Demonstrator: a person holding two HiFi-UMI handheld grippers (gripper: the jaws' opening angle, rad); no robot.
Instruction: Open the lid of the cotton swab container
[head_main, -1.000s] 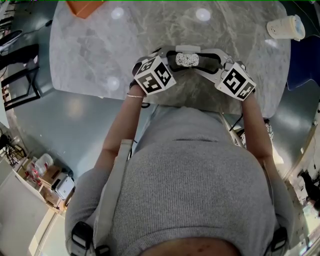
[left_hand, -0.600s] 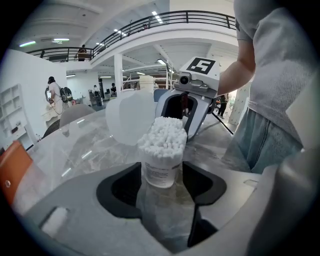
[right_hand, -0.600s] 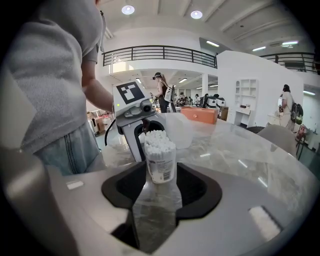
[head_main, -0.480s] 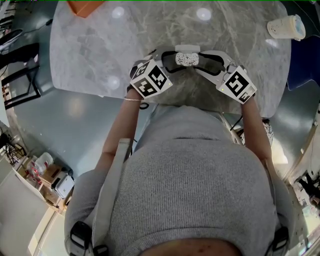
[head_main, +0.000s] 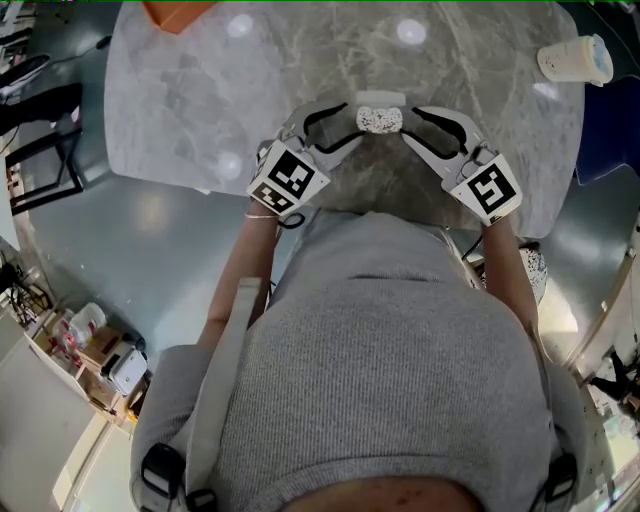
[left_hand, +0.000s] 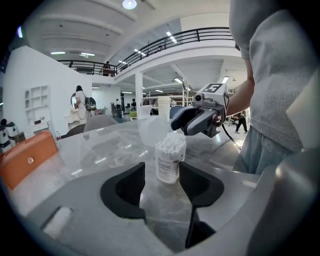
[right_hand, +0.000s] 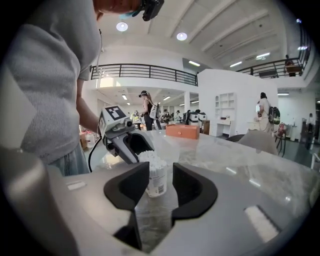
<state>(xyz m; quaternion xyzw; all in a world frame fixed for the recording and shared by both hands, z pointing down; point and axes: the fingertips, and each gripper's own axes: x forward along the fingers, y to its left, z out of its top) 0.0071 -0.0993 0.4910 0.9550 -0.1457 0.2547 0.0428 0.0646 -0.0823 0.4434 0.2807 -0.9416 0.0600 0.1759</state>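
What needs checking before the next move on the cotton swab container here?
1. The cotton swab container stands upright on the table: ok.
2. The left gripper has its tongs apart; they have just been closing, with the container just past the tips and not pinched: ok.
3. The right gripper also has its tongs apart; they have just been closing, with nothing pinched: ok.
4. One gripper steadies the container: not ok, neither grips it.
5. The lid is on or off: cannot tell; swab tips show at the top.
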